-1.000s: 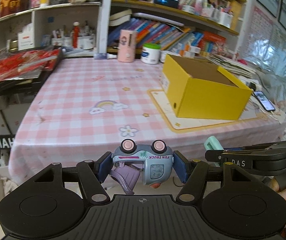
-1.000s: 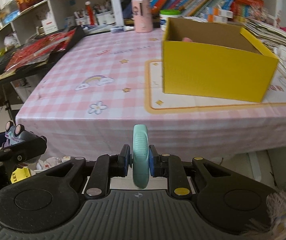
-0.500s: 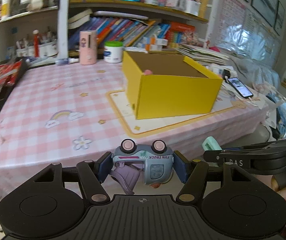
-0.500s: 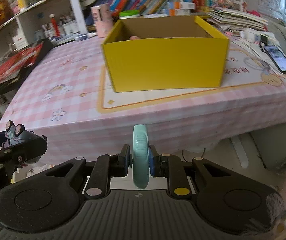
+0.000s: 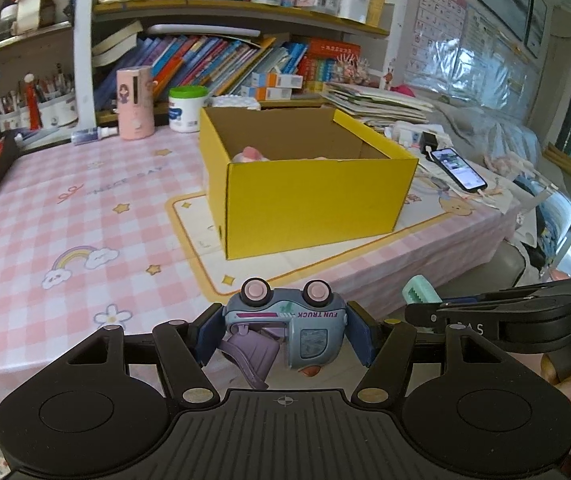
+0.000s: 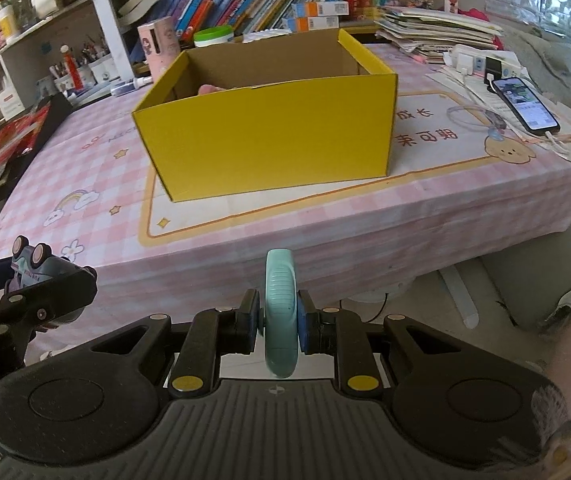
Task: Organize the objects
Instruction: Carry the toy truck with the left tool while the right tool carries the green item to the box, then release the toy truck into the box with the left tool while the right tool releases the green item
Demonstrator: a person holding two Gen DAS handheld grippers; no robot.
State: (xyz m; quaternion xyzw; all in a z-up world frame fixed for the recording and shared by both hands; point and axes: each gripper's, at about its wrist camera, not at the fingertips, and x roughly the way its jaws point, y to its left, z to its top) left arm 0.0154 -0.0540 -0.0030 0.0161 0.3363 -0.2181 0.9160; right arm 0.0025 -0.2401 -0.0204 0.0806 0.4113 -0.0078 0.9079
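Observation:
My left gripper (image 5: 283, 332) is shut on a blue toy truck (image 5: 285, 322) that hangs upside down, pink wheels up, at the table's near edge. My right gripper (image 6: 280, 316) is shut on a flat mint-green clip-like object (image 6: 280, 312), held edge-on in front of the table. An open yellow cardboard box (image 5: 309, 196) stands on a cream mat ahead; it also shows in the right wrist view (image 6: 269, 136). A pink item (image 5: 247, 154) lies inside the box. The right gripper appears at the right of the left wrist view (image 5: 421, 298).
The table has a pink checked cloth (image 5: 65, 208). A phone (image 6: 525, 104) lies at the right edge with cables and papers. A pink cup (image 5: 135, 102) and a white jar (image 5: 185, 108) stand behind the box. Bookshelves fill the back. A red-filled black tray (image 6: 1, 144) sits left.
Both grippers have moved right and closer to the table, still holding their objects. The yellow box now sits nearer and more centred, and its inside shows.

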